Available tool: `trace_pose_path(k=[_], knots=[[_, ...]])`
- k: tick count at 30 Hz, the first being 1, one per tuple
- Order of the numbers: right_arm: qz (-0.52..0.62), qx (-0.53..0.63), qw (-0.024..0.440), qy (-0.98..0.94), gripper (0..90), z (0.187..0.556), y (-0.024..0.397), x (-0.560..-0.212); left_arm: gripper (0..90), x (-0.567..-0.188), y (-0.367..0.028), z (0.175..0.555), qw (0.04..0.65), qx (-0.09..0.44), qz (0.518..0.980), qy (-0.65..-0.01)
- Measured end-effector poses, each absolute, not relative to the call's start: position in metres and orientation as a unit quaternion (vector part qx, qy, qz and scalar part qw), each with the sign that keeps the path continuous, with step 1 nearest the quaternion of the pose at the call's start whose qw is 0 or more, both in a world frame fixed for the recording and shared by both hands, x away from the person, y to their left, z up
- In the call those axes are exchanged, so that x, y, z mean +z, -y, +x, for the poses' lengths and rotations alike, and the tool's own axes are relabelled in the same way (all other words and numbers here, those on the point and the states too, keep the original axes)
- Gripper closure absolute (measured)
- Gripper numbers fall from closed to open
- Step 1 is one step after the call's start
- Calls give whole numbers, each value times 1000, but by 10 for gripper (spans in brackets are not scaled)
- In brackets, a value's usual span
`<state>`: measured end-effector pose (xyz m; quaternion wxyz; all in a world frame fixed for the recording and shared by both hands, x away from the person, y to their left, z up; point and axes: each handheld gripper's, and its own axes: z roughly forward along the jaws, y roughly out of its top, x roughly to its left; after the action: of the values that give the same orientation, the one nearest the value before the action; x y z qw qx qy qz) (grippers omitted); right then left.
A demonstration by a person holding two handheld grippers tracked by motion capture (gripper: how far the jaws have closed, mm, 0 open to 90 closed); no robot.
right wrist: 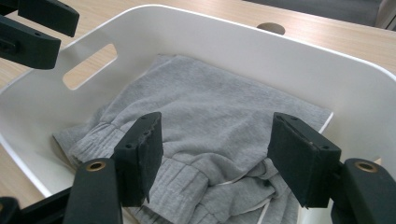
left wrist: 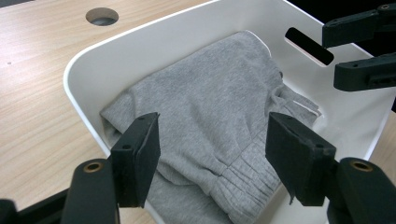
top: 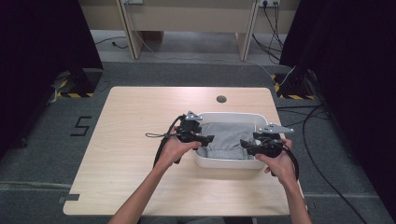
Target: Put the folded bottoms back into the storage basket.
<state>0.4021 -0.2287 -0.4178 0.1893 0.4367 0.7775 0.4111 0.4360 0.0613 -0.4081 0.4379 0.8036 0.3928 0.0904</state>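
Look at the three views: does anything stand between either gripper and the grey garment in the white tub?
Nothing visible does. The grey garment lies folded in the white tub, uncovered. The left gripper and right gripper both hang open just above it, one at each end of the tub, with only air below their fingers.

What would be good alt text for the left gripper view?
Folded grey clothing lies inside a white tub on a wooden table. The left tool hovers above it with open jaws, and the right tool shows at the far rim.
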Motion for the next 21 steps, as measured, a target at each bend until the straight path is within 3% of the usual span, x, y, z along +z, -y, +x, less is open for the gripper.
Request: trace_pose_path(k=[21], knots=[[435,424,196,-770,310,381,222,-423,280,-401,-81,413,457,96,796,-386]])
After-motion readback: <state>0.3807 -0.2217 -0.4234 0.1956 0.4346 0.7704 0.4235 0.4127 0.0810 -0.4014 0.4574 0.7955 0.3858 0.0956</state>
